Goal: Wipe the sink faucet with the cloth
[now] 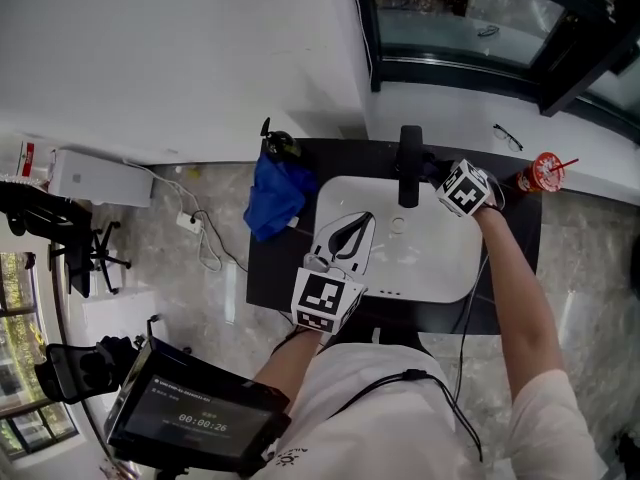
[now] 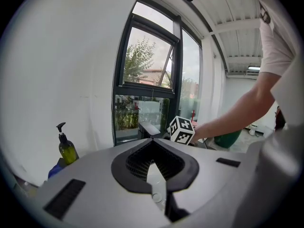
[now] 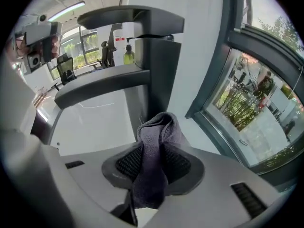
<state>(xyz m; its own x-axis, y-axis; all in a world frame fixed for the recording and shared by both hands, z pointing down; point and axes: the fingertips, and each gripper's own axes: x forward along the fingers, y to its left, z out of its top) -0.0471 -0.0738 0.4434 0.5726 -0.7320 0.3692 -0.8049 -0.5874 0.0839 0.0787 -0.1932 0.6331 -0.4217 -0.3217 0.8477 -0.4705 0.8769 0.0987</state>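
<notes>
**Far left, on pale marbled floor:**
- 1 white box (image 1: 95,176): oblong, matt, with white cables trailing to its right.
- 1 screen (image 1: 200,418), lower left: flat, dark, showing pale digits.

**Left of centre:**
- 1 bench (image 1: 268,278): black, flat-topped, carrying the sink.
- 1 blue fabric (image 1: 275,196): soft, crumpled in a heap on the bench's back left corner.
- 1 soap bottle (image 2: 67,148): olive-green, translucent, with a black pump top. Stands just behind the blue fabric.

**Grippers:** 2, pale grey, hard-shelled, each bearing 1 marker cube of black squares on white.

**Centre:**
- 1 left gripper (image 1: 355,233): over the sink's front left rim. Jaws black, ribbed on the inner faces, tips drawn together, gripping nothing.
- 1 sink (image 1: 430,258): white, glossy, a rounded rectangle.
- 1 faucet (image 1: 410,163): black and angular, with an upright column, a flat lever on top and a flat spout reaching over the sink. Stands at the middle of the back rim.

**Right of centre:**
- 1 right gripper (image 1: 440,176): just right of the faucet, tilted downward. Jaws part-way apart, clamped on the cloth.
- 1 cloth (image 3: 156,127): grey-mauve, nubby, folded into a thick band. Bunched end sticking out past the jaw tips, close before the base of the faucet column. Contact between cloth and faucet not determinable.

**Far right:**
- 1 pair of glasses (image 1: 507,136): thin, dark-framed, lying on the white sill.
- 1 red cup (image 1: 543,173): round, with a straw, just beside the bench's back right corner.
- 1 window (image 1: 480,18): dark-framed glass, above the sill.
</notes>
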